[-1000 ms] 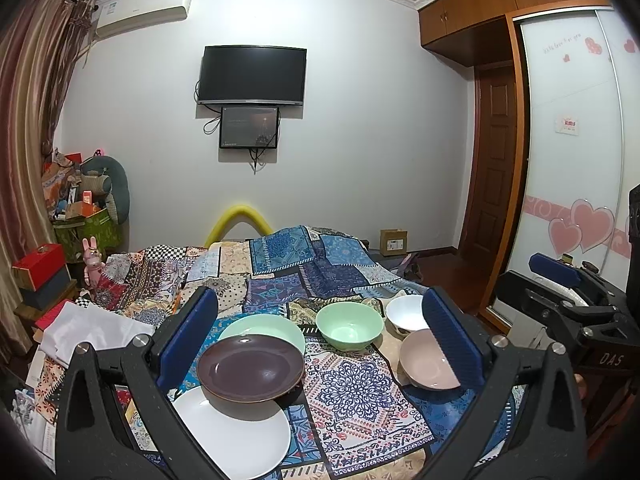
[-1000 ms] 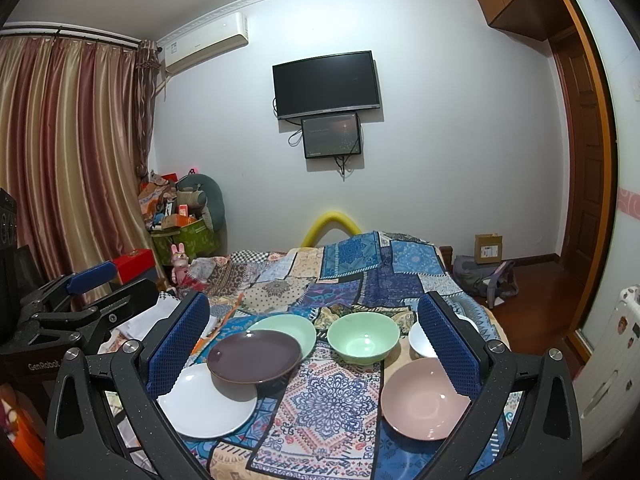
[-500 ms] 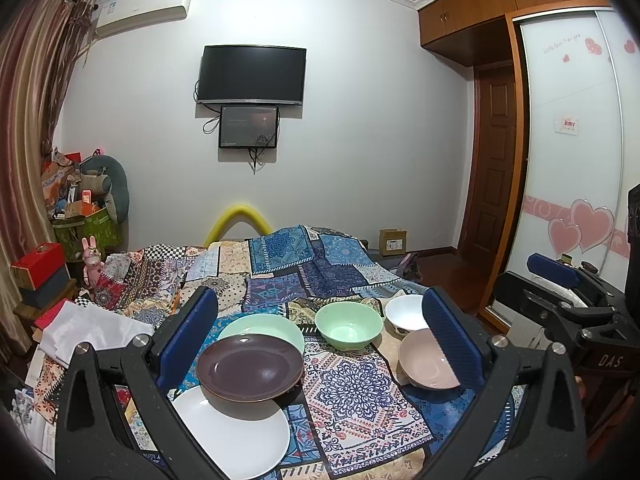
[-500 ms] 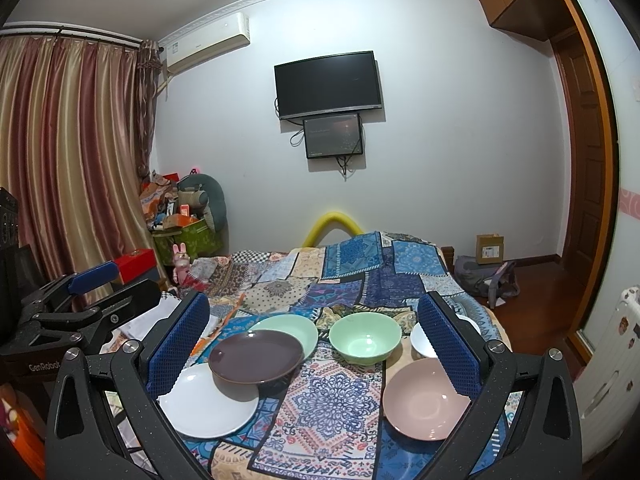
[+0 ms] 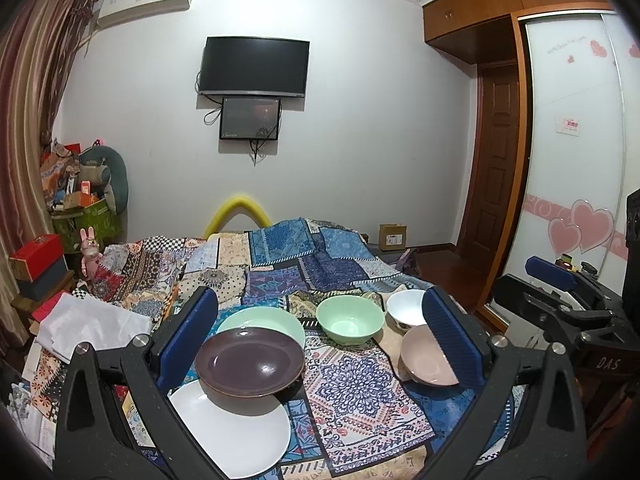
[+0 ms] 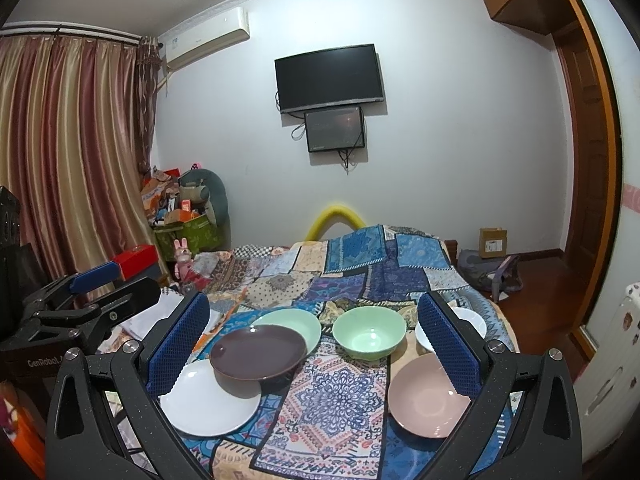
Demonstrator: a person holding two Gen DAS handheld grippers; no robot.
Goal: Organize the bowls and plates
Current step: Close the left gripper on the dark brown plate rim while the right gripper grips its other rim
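Six dishes are shown mostly unsorted on the quilt (image 5: pixel 280 276), both grippers (image 5: pixel 316 336) (image 6: pixel 312 340) spread and empty.

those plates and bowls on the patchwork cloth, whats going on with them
A person holds a hand-held gripper in each hand over the dishes, and neither has picked anything up: the left hand-held gripper and right hand-held gripper are both open and empty. On the patchwork cloth, a dark purple plate overlaps a white plate and a green plate. A green bowl, a white bowl and a pink bowl sit separately. Sorting has not visibly begun.
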